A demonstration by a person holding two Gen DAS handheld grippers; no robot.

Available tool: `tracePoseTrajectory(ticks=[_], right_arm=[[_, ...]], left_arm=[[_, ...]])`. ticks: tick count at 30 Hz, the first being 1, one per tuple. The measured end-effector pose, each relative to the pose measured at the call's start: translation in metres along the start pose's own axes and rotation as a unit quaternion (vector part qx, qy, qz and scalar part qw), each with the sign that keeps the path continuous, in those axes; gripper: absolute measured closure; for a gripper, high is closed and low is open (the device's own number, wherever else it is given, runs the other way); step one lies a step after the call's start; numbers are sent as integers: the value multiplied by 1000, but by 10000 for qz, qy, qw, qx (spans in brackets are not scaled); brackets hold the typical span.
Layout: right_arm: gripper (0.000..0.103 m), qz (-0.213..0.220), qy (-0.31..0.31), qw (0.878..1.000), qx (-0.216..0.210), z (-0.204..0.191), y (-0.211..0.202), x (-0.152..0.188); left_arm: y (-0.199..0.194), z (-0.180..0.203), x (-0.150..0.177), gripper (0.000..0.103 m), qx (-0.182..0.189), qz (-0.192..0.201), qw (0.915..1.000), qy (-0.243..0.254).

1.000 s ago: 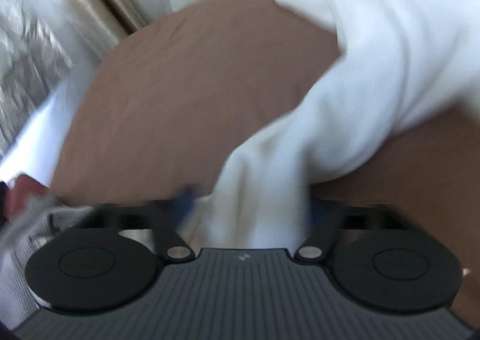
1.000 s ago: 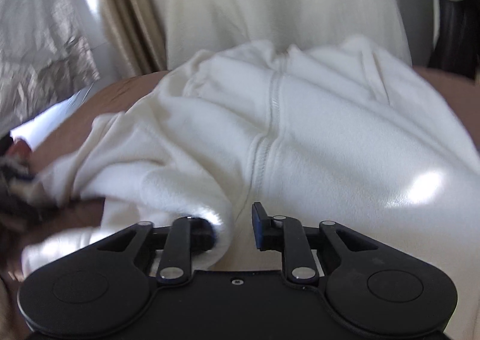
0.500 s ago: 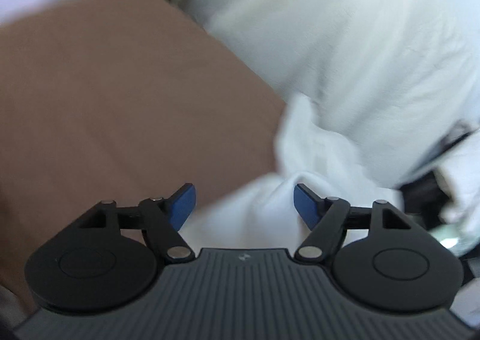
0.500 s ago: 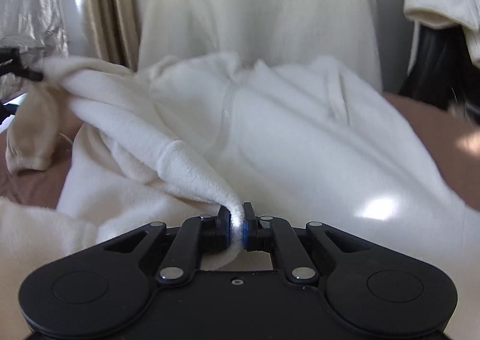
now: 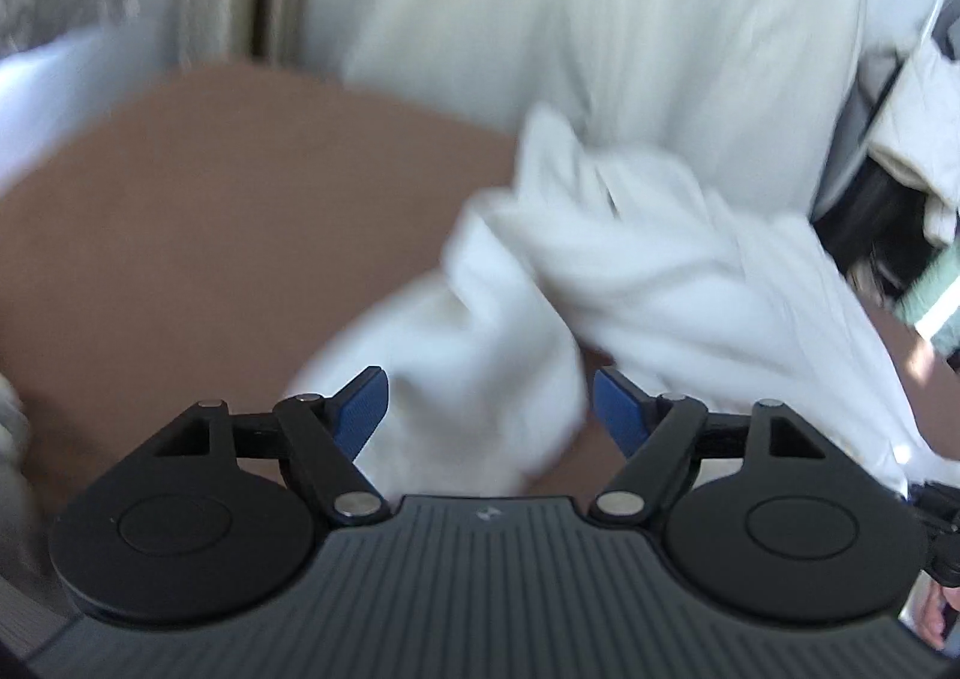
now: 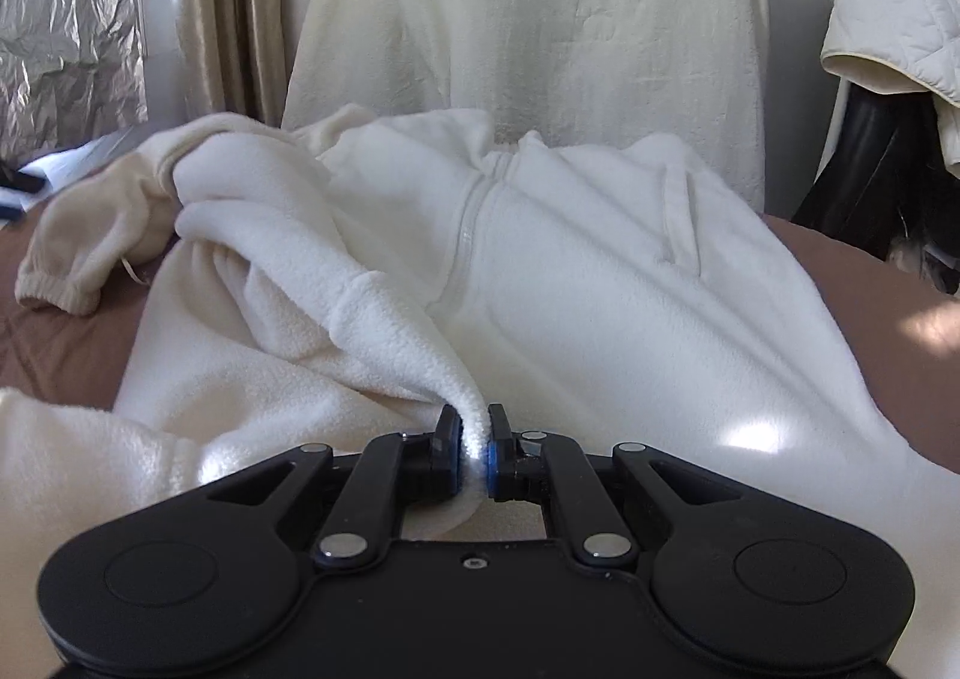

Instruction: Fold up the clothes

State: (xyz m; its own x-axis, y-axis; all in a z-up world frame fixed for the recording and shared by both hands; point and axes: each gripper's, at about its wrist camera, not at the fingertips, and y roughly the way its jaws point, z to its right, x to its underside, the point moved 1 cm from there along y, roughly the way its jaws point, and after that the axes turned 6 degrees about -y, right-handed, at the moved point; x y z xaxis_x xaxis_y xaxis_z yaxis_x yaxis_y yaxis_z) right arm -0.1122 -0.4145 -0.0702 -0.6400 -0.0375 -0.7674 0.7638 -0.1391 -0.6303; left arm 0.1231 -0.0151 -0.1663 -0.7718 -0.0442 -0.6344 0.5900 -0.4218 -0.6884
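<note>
**Right tongs pinch the fleece, left tongs let go**

Left wrist view: the left gripper (image 5: 491, 409) is opening, its blue pads clear of the blurred white fleece jacket (image 5: 630, 283) that lies between them on the brown bedcover (image 5: 198, 211).

Right wrist view: the right gripper (image 6: 474, 448) is clenched on a fold of the jacket at lower centre. Only here are the zip (image 6: 465, 235) and the cuffed sleeve (image 6: 72, 259) at left plain. Best draw the pinched edge across smoothly, keeping it taut.
</note>
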Motion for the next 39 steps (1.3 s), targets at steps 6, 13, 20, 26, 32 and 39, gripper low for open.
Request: tracePoseTrajectory(ticks=[6,13,20,26,32,39], right_arm=[[95,-65,-28,10000,57,-6,-7,-4],[95,-92,302,9994,-170,-7,-28,-14],[95,120,346,9990,-260,-16,-46,-34],[95,316,-11,9992,-250,-37,-57,-43],[95,492,-31,9981,-366,-59,-65,-41],[95,675,-537,9944,-605,-91,-81,-50]], left_arm=[[39,43,34,20,-913,-404,9863,1315],[59,37,38,38,-1570,-208,9748,1573],[19,17,13,89,-1258,443,9878,808],[-34,-31,-2,90,-1383,958,9857,52],[-55,-69,-5,91,-1846,1211,9749,-278],[-91,-90,-11,93,-2390,2020,9474,-666]])
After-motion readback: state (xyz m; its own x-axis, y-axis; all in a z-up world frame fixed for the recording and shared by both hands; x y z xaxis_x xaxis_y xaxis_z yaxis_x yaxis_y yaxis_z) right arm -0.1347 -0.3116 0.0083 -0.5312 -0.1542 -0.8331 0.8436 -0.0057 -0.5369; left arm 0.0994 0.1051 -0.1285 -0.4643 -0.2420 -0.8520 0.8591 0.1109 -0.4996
